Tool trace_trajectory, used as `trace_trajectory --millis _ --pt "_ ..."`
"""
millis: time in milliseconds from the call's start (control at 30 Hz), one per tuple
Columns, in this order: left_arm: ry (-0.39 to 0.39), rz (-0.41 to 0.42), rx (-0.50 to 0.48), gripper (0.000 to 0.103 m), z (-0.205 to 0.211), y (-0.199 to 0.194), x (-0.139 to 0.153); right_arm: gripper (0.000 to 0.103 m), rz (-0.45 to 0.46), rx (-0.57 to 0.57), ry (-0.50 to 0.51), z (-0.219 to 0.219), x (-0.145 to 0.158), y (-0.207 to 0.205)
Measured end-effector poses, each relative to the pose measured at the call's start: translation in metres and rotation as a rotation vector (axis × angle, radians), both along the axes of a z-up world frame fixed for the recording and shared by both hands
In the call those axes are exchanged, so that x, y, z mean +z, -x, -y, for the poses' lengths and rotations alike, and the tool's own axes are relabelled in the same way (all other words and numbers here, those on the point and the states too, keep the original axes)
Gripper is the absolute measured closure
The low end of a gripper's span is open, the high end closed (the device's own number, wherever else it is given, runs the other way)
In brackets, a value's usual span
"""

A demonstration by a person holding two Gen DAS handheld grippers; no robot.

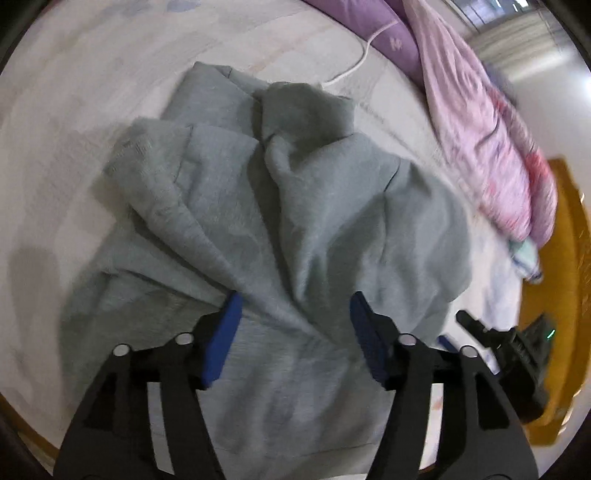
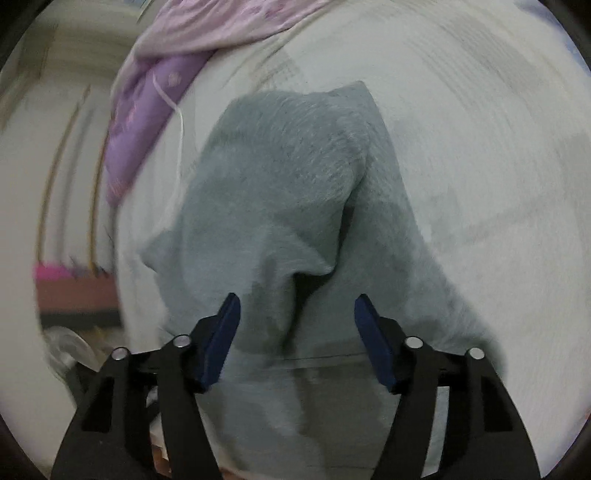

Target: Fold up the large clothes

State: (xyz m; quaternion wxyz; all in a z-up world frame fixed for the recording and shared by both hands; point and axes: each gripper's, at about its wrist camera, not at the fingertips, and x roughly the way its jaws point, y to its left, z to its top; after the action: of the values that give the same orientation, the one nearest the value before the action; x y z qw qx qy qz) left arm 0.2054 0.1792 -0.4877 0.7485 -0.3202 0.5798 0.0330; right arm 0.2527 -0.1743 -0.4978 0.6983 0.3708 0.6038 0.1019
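Observation:
A large grey-green fleece garment (image 1: pixel 266 206) lies crumpled in loose folds on a pale bed sheet (image 1: pixel 74 110). My left gripper (image 1: pixel 293 314) is open, its blue pads wide apart just above the garment's near part. The garment also fills the middle of the right wrist view (image 2: pixel 288 192), bunched into a raised hump. My right gripper (image 2: pixel 295 317) is open over its near edge, with cloth between and below the pads but not pinched. The right gripper also shows at the lower right of the left wrist view (image 1: pixel 498 339).
A purple pillow (image 1: pixel 388 33) and a pink quilt (image 1: pixel 487 147) lie along the bed's far right side, with a white cable (image 1: pixel 354 62) beside the garment. A yellow-brown floor (image 1: pixel 561 295) lies past the bed edge. The right wrist view is blurred.

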Motion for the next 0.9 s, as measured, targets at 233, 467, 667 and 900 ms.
trace_trajectory --millis 233,467,667,900 --pt "0.034 -0.024 0.021 0.032 0.029 -0.041 -0.028 0.041 -0.100 -0.116 -0.113 -0.023 -0.033 -0.010" --pt "-0.030 -0.089 -0.025 0.095 0.031 -0.067 -0.048 0.094 -0.083 -0.113 -0.103 -0.037 -0.032 -0.022" --pt "-0.116 0.007 -0.089 0.098 0.017 -0.044 0.013 0.095 -0.059 -0.008 -0.055 -0.060 0.008 0.005" --pt "-0.162 -0.116 -0.133 0.099 0.006 -0.007 -0.017 0.095 -0.181 0.041 0.080 -0.077 -0.033 0.043"
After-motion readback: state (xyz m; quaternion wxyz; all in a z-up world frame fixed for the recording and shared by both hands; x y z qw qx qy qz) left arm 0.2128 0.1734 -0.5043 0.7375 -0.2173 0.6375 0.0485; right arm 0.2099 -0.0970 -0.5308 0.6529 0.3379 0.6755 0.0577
